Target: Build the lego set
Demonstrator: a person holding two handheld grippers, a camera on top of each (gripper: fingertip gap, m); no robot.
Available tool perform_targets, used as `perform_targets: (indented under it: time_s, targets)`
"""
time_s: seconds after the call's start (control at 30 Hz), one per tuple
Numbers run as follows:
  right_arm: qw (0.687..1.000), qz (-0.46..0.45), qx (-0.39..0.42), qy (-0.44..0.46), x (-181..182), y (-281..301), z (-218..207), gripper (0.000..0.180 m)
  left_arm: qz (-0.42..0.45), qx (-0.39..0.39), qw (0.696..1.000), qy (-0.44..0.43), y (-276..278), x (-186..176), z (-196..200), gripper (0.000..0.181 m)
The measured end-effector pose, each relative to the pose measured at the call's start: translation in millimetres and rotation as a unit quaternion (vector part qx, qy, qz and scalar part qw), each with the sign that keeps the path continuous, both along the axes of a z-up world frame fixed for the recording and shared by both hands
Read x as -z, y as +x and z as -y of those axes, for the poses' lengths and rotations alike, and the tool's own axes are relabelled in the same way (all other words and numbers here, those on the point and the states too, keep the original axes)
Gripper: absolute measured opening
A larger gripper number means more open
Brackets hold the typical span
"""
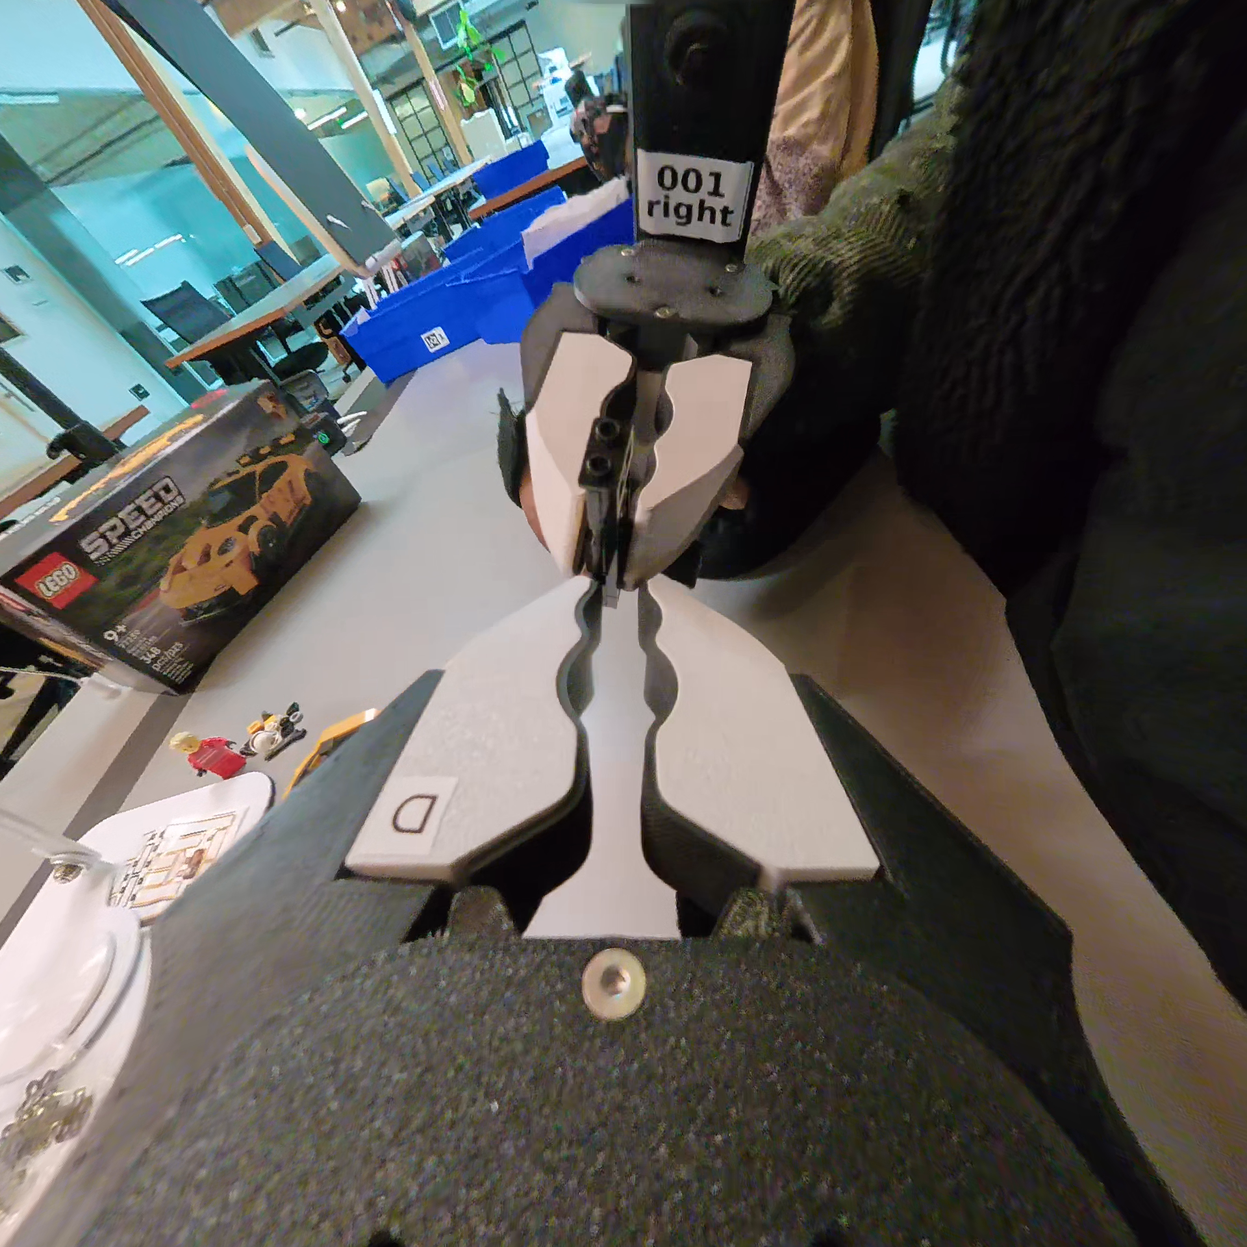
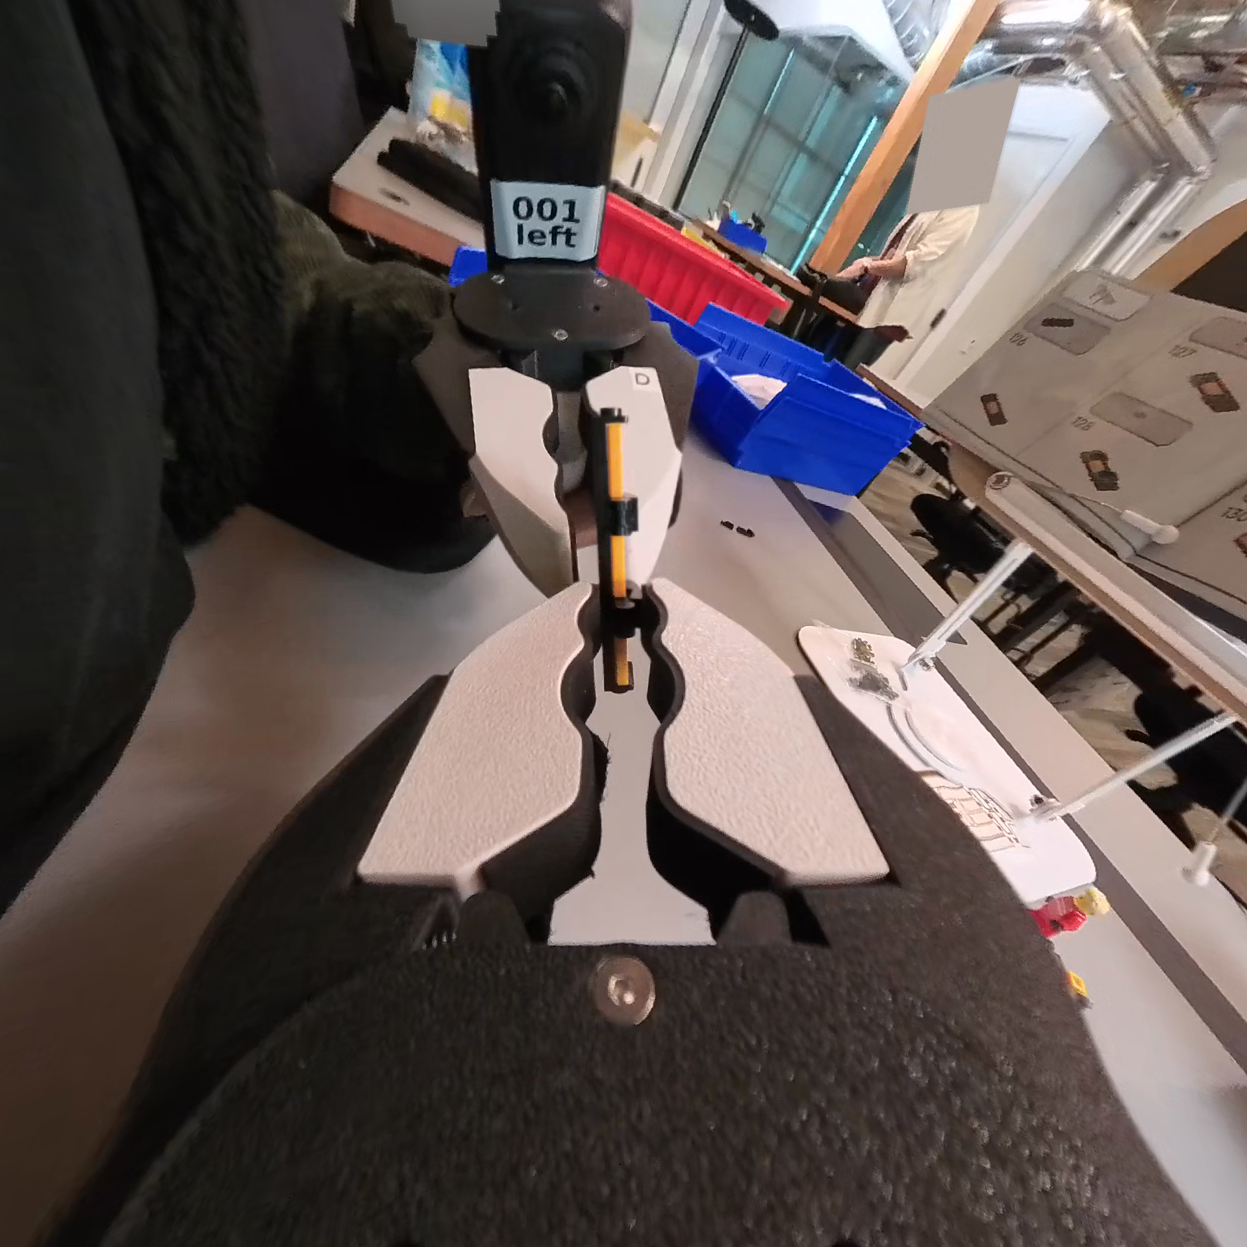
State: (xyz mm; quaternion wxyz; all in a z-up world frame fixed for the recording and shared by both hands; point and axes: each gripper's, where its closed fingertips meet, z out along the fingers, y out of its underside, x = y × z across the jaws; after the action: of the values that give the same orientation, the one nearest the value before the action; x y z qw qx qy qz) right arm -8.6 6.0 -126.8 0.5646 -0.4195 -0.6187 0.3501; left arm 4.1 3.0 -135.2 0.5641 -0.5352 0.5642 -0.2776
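Grey table (image 1: 418,540) in an open workshop, blue bins (image 1: 432,317) along its far edge. Left wrist view only: set box (image 1: 182,540) with a yellow car pictured, red minifigure (image 1: 209,754), small loose parts (image 1: 276,729). Right wrist view only: red bin (image 2: 675,263), open instruction booklet (image 2: 1106,405) on a stand, white plate (image 2: 945,756). Grippers meet tip to tip above the table, facing each other. Right gripper (image 2: 624,597): fingers nearly together, clamped on a thin black-and-yellow strip (image 2: 615,486), held upright. Left gripper (image 1: 614,594): fingers narrowly parted at the strip's end; whether it grips cannot be told.
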Motion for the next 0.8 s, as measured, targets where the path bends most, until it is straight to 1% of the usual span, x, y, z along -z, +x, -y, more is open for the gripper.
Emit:
perform_targets:
  time_s: [0.13,0.4,0.8]
  targets:
    - [1.000,-0.011,-0.017,-0.017,-2.9,1.2,4.4,0.011,0.009,0.006,1.000,0.008,1.0,-4.1,3.0,0.011]
    - [0.996,-0.026,-0.059,-0.054,-7.2,1.7,15.8,0.011,0.026,0.039,0.999,-0.011,2.0,-9.3,14.4,0.011]
    - [0.993,-0.026,-0.091,-0.071,-4.5,1.8,29.9,0.011,-0.001,0.072,0.997,-0.011,1.7,-6.2,28.1,0.010]
